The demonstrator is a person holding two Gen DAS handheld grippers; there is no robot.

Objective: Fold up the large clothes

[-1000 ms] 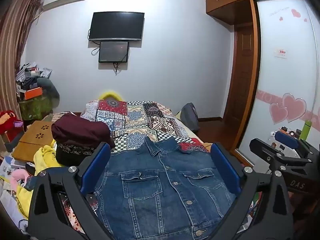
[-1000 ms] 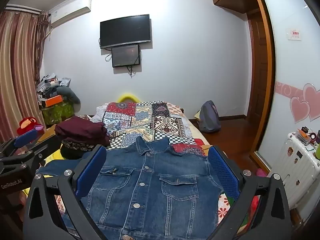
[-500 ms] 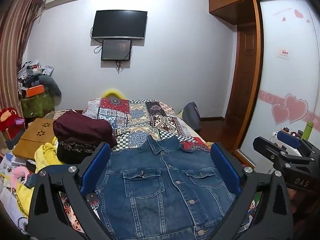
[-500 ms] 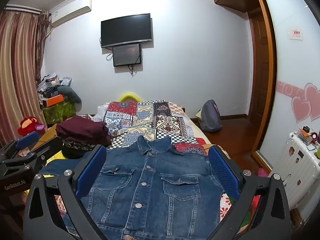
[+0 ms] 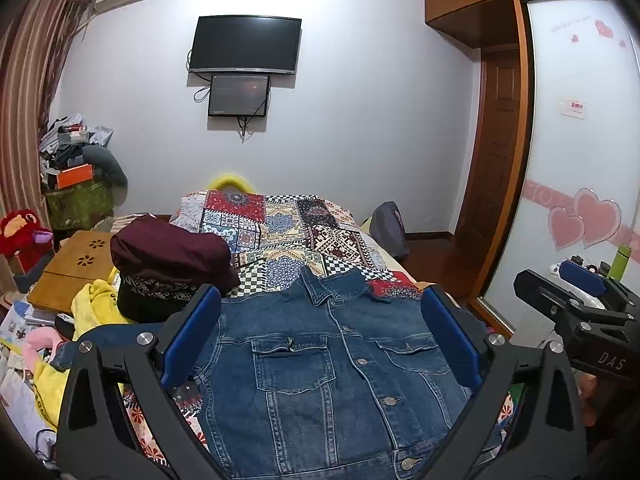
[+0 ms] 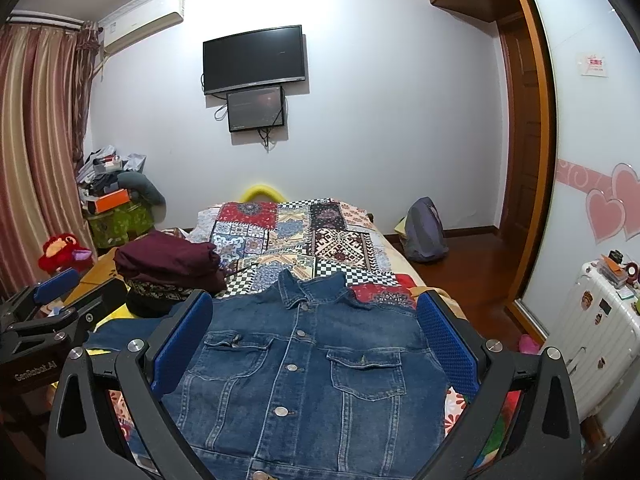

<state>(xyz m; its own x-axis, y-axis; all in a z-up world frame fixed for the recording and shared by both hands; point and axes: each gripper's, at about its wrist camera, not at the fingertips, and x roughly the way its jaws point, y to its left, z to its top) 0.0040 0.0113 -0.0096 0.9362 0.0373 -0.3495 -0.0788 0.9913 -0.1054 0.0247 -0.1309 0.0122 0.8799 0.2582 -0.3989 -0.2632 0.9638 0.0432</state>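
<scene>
A blue denim jacket (image 5: pixel 332 372) lies flat, buttoned and front up, on the bed, collar pointing away; it also shows in the right wrist view (image 6: pixel 304 376). One sleeve stretches out to the left (image 5: pixel 116 334). My left gripper (image 5: pixel 320 336) is open and empty, held above the jacket's chest. My right gripper (image 6: pixel 316 340) is open and empty, also above the jacket. The right gripper appears at the right edge of the left wrist view (image 5: pixel 576 308), the left gripper at the left edge of the right wrist view (image 6: pixel 44 316).
A stack of folded dark red and black clothes (image 5: pixel 168 264) sits left of the jacket's collar. A patchwork quilt (image 5: pixel 288 232) covers the bed. Yellow fabric (image 5: pixel 92 304) and clutter lie at the left. A white suitcase (image 6: pixel 592 340) stands at the right.
Both grippers have shifted slightly, so the jacket and room sit a little differently in view. Both stay open and nothing was grasped.
</scene>
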